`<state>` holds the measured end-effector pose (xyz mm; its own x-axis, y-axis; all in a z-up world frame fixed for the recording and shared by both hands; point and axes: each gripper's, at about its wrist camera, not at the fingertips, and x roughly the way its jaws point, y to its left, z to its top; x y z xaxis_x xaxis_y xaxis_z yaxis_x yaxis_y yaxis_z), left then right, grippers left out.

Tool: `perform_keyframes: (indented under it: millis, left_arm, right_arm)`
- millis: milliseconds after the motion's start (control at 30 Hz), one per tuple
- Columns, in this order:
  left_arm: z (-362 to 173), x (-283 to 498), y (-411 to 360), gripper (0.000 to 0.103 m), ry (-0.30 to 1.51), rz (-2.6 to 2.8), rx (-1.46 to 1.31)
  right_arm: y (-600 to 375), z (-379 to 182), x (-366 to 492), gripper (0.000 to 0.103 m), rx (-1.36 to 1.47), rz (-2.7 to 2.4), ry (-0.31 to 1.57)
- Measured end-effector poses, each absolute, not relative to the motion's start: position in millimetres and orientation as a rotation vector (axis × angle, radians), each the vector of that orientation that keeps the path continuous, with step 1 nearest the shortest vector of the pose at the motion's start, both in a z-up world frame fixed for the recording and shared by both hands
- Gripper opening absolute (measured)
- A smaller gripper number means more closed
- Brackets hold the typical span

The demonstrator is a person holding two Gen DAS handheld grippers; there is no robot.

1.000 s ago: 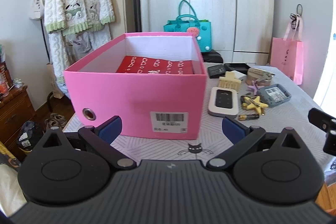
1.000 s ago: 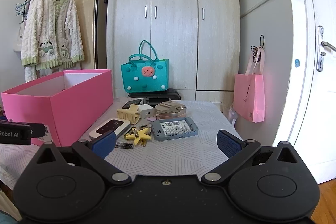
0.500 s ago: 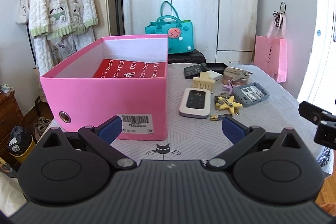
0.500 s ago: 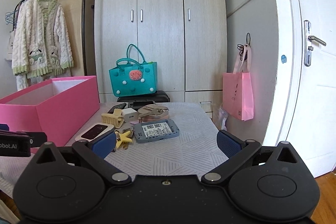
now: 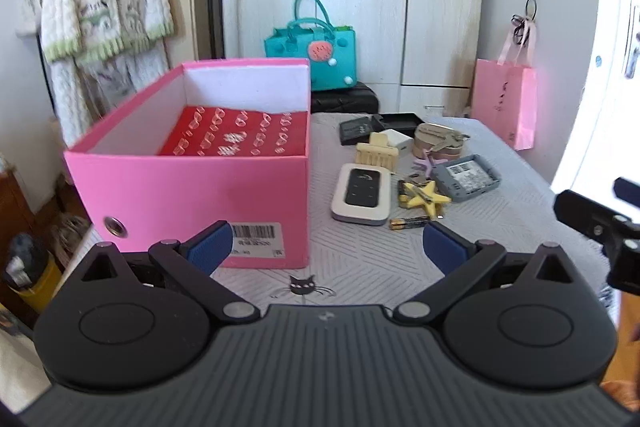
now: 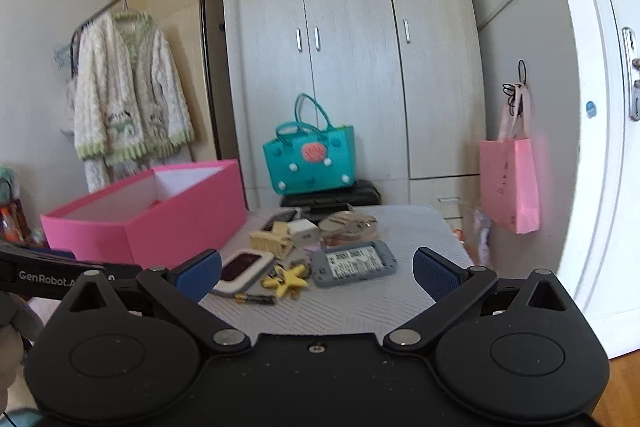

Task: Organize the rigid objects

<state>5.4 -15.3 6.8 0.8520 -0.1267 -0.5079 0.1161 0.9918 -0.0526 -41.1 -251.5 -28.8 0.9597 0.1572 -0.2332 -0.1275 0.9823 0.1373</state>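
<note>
Ahead of the left tongs [image 5: 326, 247], spread wide and empty, stands the pink box [image 5: 192, 187], its open top ready to take things. Just right of it on the surface [image 5: 500, 227] cluster the white device [image 5: 360, 193], star keyring [image 5: 424, 195] and battery [image 5: 408, 223]. The right tongs [image 6: 316, 273] hang open too, facing that cluster, likely for a first pick.

- My left claw [image 5: 326, 247] stands wide open, its blue pads [image 5: 210, 245] far apart, nothing between them.
- My right claw [image 6: 318, 273] is also spread wide and empty.
- Both claws are level and point forward, side by side.
</note>
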Motion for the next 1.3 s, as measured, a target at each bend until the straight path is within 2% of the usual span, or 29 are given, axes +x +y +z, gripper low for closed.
perform_keyframes:
  millis: [333, 467, 600, 767, 800, 867, 967, 1300]
  left_arm:
    - [27.5, 9.4, 17.9, 0.103, 0.436, -0.088, 0.034]
    - [39.8, 24.1, 39.6, 0.103, 0.446, -0.083, 0.048]
    - [48.1, 36.2, 53.3, 0.103, 0.377, -0.039, 0.14]
    - [60.6, 64.3, 75.3, 0.103, 0.428, -0.067, 0.144]
    - [62.3, 70.2, 77.5, 0.103, 0.43, -0.054, 0.169]
    - [65.3, 84.3, 82.4, 0.103, 0.435, -0.028, 0.232]
    - [70.0, 105.9, 90.1, 0.103, 0.467, 0.0, 0.312]
    - [57.3, 173.1, 121.9, 0.102, 0.67, -0.06, 0.342]
  right_arm:
    - [-237.3, -31.5, -12.3, 0.103, 0.099, 0.292, 0.26]
    - [-216.4, -34.5, -1.1, 0.103, 0.021, 0.35, 0.288]
    - [-193.4, -40.3, 8.2, 0.103, -0.06, 0.414, 0.298]
    - [-171.7, -48.1, 31.9, 0.101, -0.114, 0.501, 0.35]
    - [-167.7, -49.0, 38.4, 0.099, -0.118, 0.5, 0.363]
    - [-158.9, -52.1, 51.8, 0.088, -0.133, 0.491, 0.408]
    - [-148.9, -56.0, 68.1, 0.085, -0.151, 0.499, 0.46]
    - [-127.0, -68.6, 118.9, 0.085, -0.126, 0.419, 0.616]
